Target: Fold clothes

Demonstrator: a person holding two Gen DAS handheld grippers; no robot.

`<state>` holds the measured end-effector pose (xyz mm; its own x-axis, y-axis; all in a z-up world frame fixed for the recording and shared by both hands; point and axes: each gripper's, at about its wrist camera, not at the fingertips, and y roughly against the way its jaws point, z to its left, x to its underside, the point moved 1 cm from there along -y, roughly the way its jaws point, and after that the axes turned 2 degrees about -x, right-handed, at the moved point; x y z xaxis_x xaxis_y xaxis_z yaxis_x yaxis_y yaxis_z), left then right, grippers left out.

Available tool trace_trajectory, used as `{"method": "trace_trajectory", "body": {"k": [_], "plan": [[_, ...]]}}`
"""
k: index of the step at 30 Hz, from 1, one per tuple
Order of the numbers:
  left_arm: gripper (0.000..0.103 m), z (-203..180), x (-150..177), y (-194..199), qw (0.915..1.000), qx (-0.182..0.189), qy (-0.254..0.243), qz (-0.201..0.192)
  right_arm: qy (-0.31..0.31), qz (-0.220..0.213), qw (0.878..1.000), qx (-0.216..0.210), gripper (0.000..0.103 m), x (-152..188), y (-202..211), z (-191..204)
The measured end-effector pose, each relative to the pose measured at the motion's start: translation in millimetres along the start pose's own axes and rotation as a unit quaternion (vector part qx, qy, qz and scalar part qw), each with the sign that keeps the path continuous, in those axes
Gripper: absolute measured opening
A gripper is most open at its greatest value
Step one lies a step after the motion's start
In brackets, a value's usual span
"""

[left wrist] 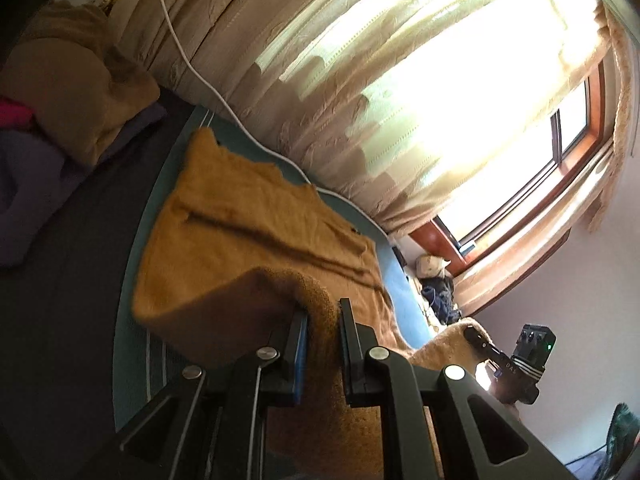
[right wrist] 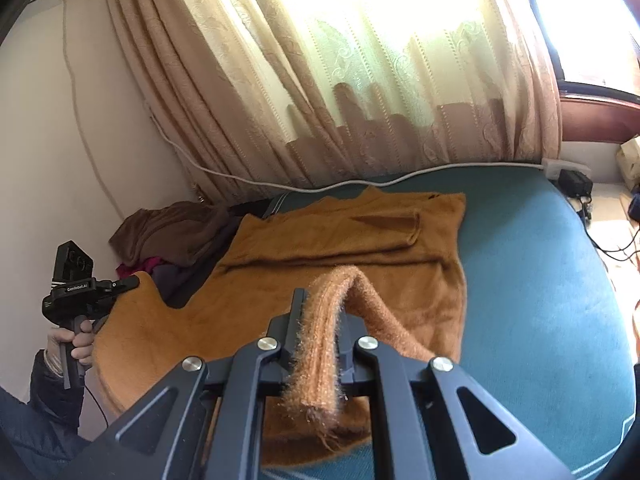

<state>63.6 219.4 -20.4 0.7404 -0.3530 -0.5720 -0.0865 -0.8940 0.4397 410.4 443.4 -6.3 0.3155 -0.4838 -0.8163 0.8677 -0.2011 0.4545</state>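
A mustard-brown fuzzy sweater (right wrist: 340, 240) lies spread on the teal bed cover (right wrist: 540, 280), sleeves folded across its back. My right gripper (right wrist: 320, 320) is shut on the lifted hem of the sweater, which stands up between its fingers. My left gripper (left wrist: 324, 320) is shut on another edge of the same sweater (left wrist: 240, 232) and holds it raised. The left gripper also shows in the right wrist view (right wrist: 128, 282), at the sweater's left corner. The right gripper shows in the left wrist view (left wrist: 474, 338), pinching the far corner.
A pile of brown, pink and purple clothes (right wrist: 168, 236) lies at the bed's far left by the wall. Beige curtains (right wrist: 320, 80) hang behind the bed, with a white cable (right wrist: 240, 178) along their foot. A power strip and cables (right wrist: 572, 180) lie at the right.
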Motion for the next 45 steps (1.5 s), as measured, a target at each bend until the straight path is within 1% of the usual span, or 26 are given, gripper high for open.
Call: {"method": "trace_trajectory", "body": {"k": [4, 9, 14, 16, 20, 24, 28, 30, 31, 34, 35, 37, 38, 39, 40, 41, 42, 43, 45], "plan": [[0.014, 4, -26, -13, 0.9999, 0.005, 0.007, -0.009, -0.006, -0.017, 1.0, 0.009, 0.01, -23, -11, -10], [0.014, 10, -59, -37, 0.9997, -0.002, 0.018, -0.016, -0.032, -0.033, 0.999, 0.026, 0.01, -51, -32, -31], [0.014, 22, -99, -62, 0.9991, -0.001, 0.027, -0.032, -0.075, -0.039, 0.995, 0.046, 0.01, -78, -66, -64], [0.014, 28, -110, -78, 0.9992, -0.004, 0.029, -0.027, -0.089, -0.038, 0.994, 0.056, 0.01, -89, -84, -77], [0.014, 47, -130, -111, 0.9989, -0.013, 0.042, -0.016, -0.107, -0.026, 0.991, 0.071, 0.01, -106, -122, -99], [0.014, 73, -147, -132, 0.9971, -0.022, 0.069, -0.024, -0.128, -0.013, 0.988, 0.086, 0.01, -118, -159, -119], [0.014, 95, -158, -157, 0.9952, -0.047, 0.085, -0.015, -0.158, 0.004, 0.982, 0.106, 0.01, -120, -191, -141], [0.014, 106, -159, -169, 0.9936, -0.062, 0.094, -0.009, -0.178, 0.024, 0.976, 0.124, 0.011, -117, -207, -154], [0.014, 112, -160, -174, 0.9926, -0.069, 0.1, -0.006, -0.186, 0.034, 0.974, 0.127, 0.011, -115, -215, -159], [0.016, 130, -160, -188, 0.9893, -0.087, 0.117, 0.005, -0.2, 0.046, 0.971, 0.124, 0.016, -109, -228, -172], [0.017, 135, -160, -191, 0.9884, -0.086, 0.124, 0.008, -0.202, 0.046, 0.97, 0.125, 0.021, -107, -228, -175], [0.017, 141, -159, -191, 0.9871, -0.074, 0.142, 0.01, -0.191, 0.036, 0.971, 0.138, 0.033, -108, -224, -175], [0.02, 143, -159, -190, 0.9863, -0.066, 0.151, 0.01, -0.182, 0.029, 0.972, 0.148, 0.048, -109, -220, -173], [0.031, 144, -159, -186, 0.9859, -0.061, 0.156, 0.005, -0.171, 0.018, 0.972, 0.16, 0.068, -110, -215, -171], [0.041, 141, -160, -180, 0.9862, -0.06, 0.155, -0.006, -0.161, 0.008, 0.972, 0.17, 0.075, -112, -210, -169], [0.065, 139, -160, -173, 0.9863, -0.058, 0.153, -0.017, -0.149, -0.002, 0.974, 0.171, 0.08, -113, -203, -166], [0.075, 137, -160, -166, 0.9864, -0.056, 0.152, -0.028, -0.138, -0.011, 0.975, 0.173, 0.08, -114, -197, -163], [0.075, 134, -161, -159, 0.9862, -0.054, 0.151, -0.039, -0.126, -0.018, 0.977, 0.173, 0.08, -115, -191, -160], [0.075, 128, -160, -146, 0.9868, -0.051, 0.144, -0.055, -0.099, -0.013, 0.98, 0.174, 0.08, -112, -181, -151]]}}
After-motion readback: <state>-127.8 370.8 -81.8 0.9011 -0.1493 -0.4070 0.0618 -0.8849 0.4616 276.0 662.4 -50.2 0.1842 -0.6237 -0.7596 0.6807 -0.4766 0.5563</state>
